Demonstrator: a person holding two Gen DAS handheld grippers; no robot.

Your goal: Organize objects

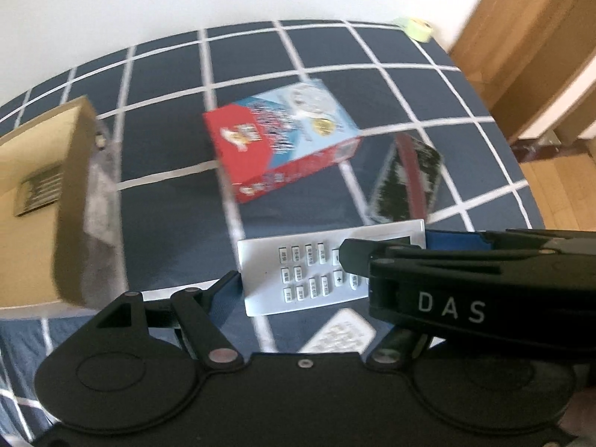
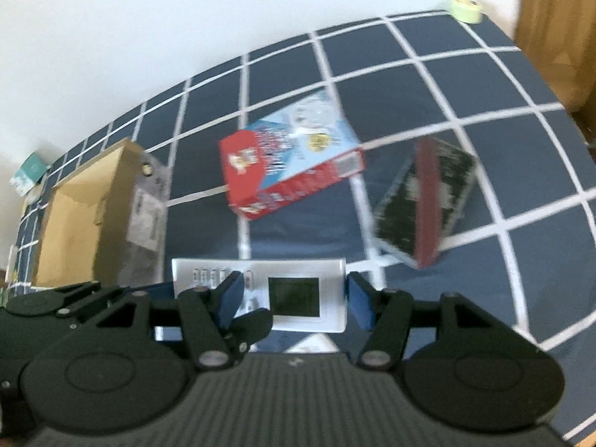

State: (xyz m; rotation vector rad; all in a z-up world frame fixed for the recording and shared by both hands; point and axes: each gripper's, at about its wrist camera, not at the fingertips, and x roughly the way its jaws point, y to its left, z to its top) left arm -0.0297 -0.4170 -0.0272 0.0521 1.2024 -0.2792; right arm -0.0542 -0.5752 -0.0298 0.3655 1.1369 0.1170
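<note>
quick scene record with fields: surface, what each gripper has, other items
surface: dark blue cloth with white grid
held item: white remote, off the cloth, gripped by both grippers
left gripper: shut on the remote's button end
right gripper: shut on the remote's screen end
cardboard box: left side, open
red and blue carton: centre
black and red package: right of the carton
tape roll: far corner

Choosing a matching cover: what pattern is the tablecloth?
Dark blue tablecloth with a white grid; right wrist view.
</note>
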